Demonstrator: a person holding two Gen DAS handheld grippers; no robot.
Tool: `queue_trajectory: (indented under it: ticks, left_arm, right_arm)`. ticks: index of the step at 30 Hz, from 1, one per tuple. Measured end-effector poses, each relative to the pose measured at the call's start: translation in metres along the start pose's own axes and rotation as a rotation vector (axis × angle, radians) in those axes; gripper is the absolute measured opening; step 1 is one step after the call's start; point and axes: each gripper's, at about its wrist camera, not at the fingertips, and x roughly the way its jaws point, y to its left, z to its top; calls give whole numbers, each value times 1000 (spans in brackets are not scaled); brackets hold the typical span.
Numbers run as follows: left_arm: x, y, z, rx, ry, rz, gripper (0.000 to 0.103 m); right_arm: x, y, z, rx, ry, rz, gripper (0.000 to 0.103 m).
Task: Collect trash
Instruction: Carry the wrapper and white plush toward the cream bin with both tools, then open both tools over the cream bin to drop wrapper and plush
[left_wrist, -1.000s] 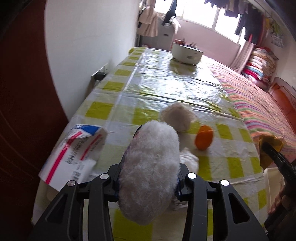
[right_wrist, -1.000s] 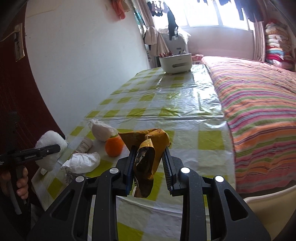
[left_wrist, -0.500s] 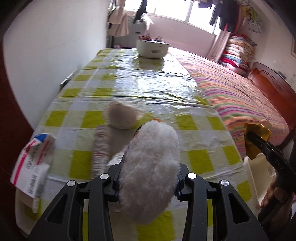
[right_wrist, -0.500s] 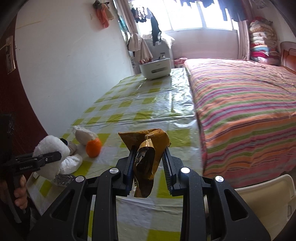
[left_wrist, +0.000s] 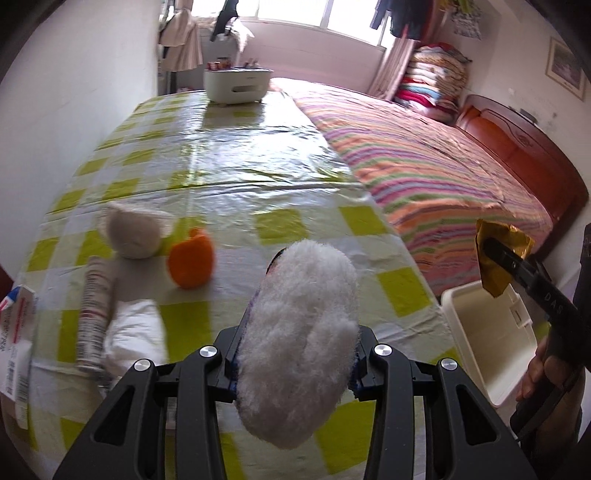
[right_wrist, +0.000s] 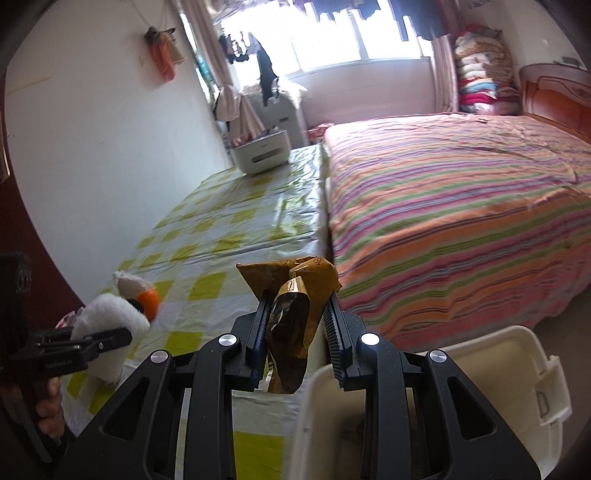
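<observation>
The left gripper (left_wrist: 295, 354) pinches a white fluffy pad (left_wrist: 299, 343); the right gripper (right_wrist: 297, 343), lettered "DAS", pinches a crumpled golden wrapper (right_wrist: 291, 317).

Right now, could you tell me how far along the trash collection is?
Nothing shows in the visible part of the white bin yet. In hand: left gripper holds a white fluffy wad, right gripper a crumpled yellow wrapper. Left on the table: orange peel, tissue, tube, carton.

Open bin, cluttered table edge
The white plastic bin (right_wrist: 480, 369) gapes unobstructed at four o'clock; the orange peel (left_wrist: 191, 258) and crumpled white tissue (left_wrist: 133, 332) crowd ten o'clock.
</observation>
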Motion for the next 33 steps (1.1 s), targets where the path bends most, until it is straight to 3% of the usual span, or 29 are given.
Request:
queue_trajectory:
  ticks: [14, 25, 27, 29, 33]
  left_arm:
    - [11, -77, -2, 85, 32, -206, 40]
    - [13, -129, -12, 175, 28, -269, 40]
    - [12, -135, -13, 184, 26, -277, 40]
    - [13, -141, -13, 195, 27, -288, 40]
    - [14, -151, -14, 209, 26, -302, 40]
  right_arm:
    - [-29, -45, -12, 58, -39, -105, 28]
    - [-48, -64, -25, 66, -62, -214, 30]
    - [-51, -66, -27, 73, -66, -226, 41]
    - [-55, -70, -27, 88, -79, -238, 65]
    - [-65, -74, -27, 116, -112, -244, 69]
